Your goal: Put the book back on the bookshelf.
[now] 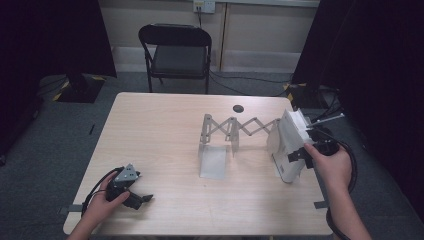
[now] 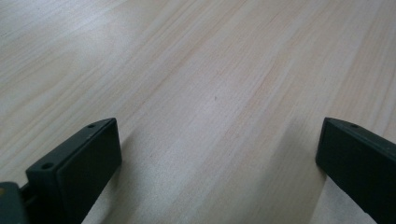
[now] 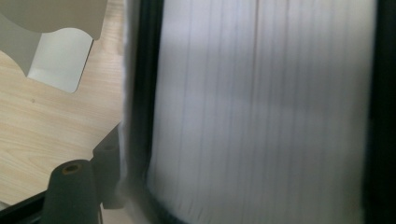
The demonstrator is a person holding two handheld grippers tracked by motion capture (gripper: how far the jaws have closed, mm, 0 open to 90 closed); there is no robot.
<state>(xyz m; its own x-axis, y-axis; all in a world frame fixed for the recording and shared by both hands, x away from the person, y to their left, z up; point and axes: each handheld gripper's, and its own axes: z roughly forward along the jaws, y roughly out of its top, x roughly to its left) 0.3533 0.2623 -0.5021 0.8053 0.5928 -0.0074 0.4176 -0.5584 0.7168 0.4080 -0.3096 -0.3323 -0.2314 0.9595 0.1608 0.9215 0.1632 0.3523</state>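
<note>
We can read no brand, label or writing on anything here. In the high view we see the white book [image 1: 289, 145] standing on edge at the right side of the table [image 1: 160, 140], tilted, its long axis running from near the front edge away toward the far side, at the right end of the expanding metal rack [image 1: 235, 131]. The right gripper [image 1: 304, 152] clasps the book's near end. The right gripper view adds what that one lacks: ribbed white page edges [image 3: 261, 112] with a dark border, close up, and a plate of the rack [image 3: 60, 60] beyond. The left gripper [image 1: 131, 198] rests on the front left of the table; its own view shows the jaws wide apart over bare wood [image 2: 205, 84], nothing between them.
</note>
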